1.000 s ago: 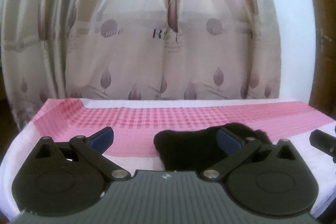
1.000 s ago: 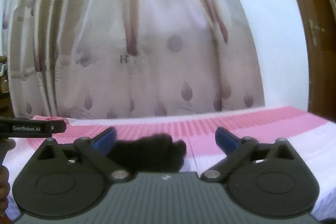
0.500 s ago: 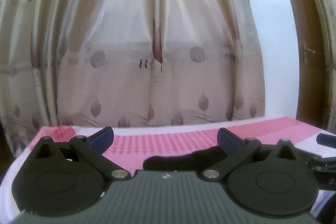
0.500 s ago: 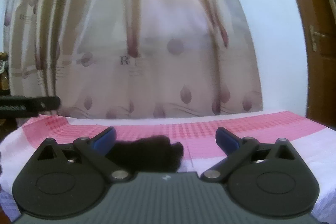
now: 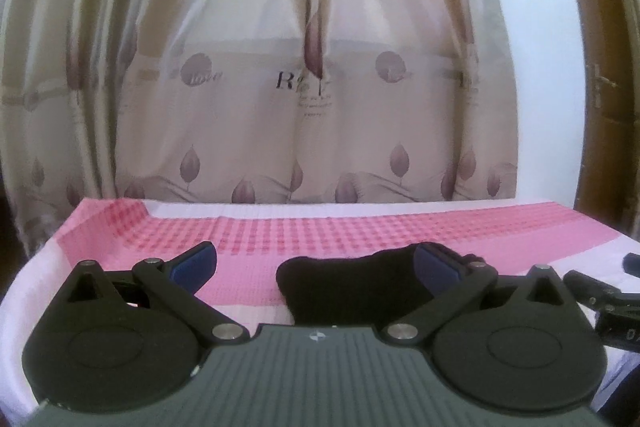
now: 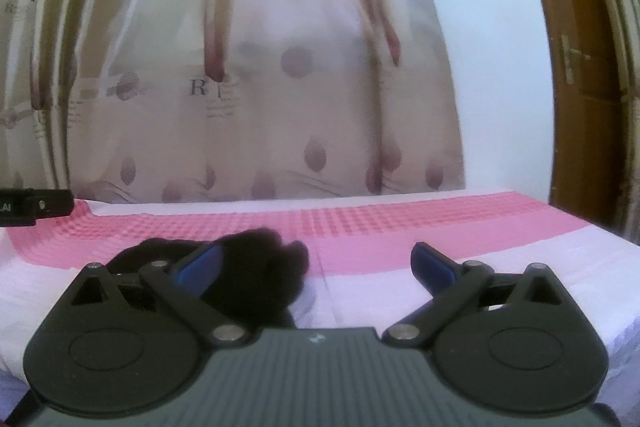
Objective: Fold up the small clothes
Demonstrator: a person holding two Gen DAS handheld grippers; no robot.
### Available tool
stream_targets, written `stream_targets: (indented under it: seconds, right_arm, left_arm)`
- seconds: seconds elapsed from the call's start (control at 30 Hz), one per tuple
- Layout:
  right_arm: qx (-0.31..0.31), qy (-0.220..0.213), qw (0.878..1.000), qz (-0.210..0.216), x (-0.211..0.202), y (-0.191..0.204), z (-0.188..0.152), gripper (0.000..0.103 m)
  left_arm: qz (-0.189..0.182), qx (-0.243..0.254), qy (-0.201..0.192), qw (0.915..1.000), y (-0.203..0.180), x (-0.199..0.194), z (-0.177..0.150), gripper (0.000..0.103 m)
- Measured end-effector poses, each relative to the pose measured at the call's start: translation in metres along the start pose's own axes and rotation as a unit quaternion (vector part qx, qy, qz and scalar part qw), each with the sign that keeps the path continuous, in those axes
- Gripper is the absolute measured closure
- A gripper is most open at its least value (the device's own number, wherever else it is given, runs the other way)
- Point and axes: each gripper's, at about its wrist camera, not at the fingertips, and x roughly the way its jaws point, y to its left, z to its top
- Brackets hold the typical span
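Black garment lies bunched on the pink-and-white cloth, low centre-right of the left view, lower than half a second ago, suggesting renewed aim. Left gripper and right gripper both gape, grasping nothing. No containers show.

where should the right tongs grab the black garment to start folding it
Probably its right end: in the right wrist view the black garment lies bunched on the pink cloth, with lumpy lobes at that edge. Both tongs, left and right, are open, so come from the right, low, and pinch a lobe.
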Motion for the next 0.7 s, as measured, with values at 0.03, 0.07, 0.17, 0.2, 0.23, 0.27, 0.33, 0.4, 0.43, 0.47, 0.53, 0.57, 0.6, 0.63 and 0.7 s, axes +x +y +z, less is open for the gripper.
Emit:
stream_targets:
  seconds: [0.03,0.07,0.17,0.2,0.23,0.27,0.33,0.4,0.43,0.47,0.53,0.57,0.6,0.63,0.7]
  right_arm:
    - [0.000,0.000,1.000,-0.004,0.000,0.000,0.000,0.001]
    - [0.000,0.002,1.000,-0.007,0.001,0.001,0.000,0.001]
    - [-0.001,0.005,1.000,-0.009,0.001,0.002,0.000,0.001]
    - [-0.002,0.005,1.000,-0.010,0.001,0.002,0.000,0.001]
    - [-0.003,0.006,1.000,-0.012,0.001,0.002,0.000,0.001]
    - [-0.004,0.006,1.000,-0.014,0.001,0.002,0.000,0.001]
    - [-0.004,0.005,1.000,-0.016,0.002,0.002,0.001,0.001]
    - [-0.002,0.007,1.000,-0.020,0.004,0.001,0.001,0.001]
    - [-0.002,0.008,1.000,-0.021,0.004,0.001,0.002,0.001]
    - [-0.003,0.009,1.000,-0.022,0.005,0.001,0.002,0.001]
    - [-0.004,0.012,1.000,-0.024,0.006,0.001,0.002,0.001]
    - [-0.004,0.013,1.000,-0.026,0.007,0.001,0.001,0.001]
    - [-0.004,0.014,1.000,-0.027,0.007,0.001,0.002,0.001]
    - [-0.004,0.016,1.000,-0.026,0.008,0.001,0.002,0.001]
    - [-0.005,0.019,0.999,-0.028,0.009,0.000,0.001,0.001]
  left_arm:
    - [0.003,-0.002,0.002,1.0000,0.001,0.001,-0.001,0.000]
    - [0.005,-0.004,0.003,1.0000,0.002,0.002,-0.002,0.000]
    - [0.009,-0.007,0.005,0.9999,0.005,0.003,-0.004,0.000]
    - [0.010,-0.007,0.006,0.9999,0.006,0.004,-0.005,0.000]
    - [0.011,-0.007,0.007,0.9999,0.006,0.004,-0.006,0.000]
    - [0.012,-0.008,0.008,0.9999,0.007,0.005,-0.007,0.000]
    - [0.014,-0.008,0.010,0.9998,0.008,0.006,-0.008,0.000]
    - [0.016,-0.010,0.010,0.9998,0.010,0.006,-0.009,0.000]
    - [0.019,-0.011,0.008,0.9997,0.011,0.005,-0.010,0.000]
    - [0.021,-0.011,0.007,0.9997,0.012,0.006,-0.010,0.000]
    - [0.020,-0.010,0.009,0.9997,0.012,0.007,-0.010,0.000]
    - [0.021,-0.009,0.011,0.9997,0.012,0.008,-0.011,0.000]
    - [0.022,-0.008,0.011,0.9997,0.012,0.009,-0.011,0.000]
    - [0.023,-0.007,0.012,0.9996,0.012,0.009,-0.011,0.000]
    - [0.023,-0.006,0.013,0.9996,0.012,0.010,-0.012,0.000]
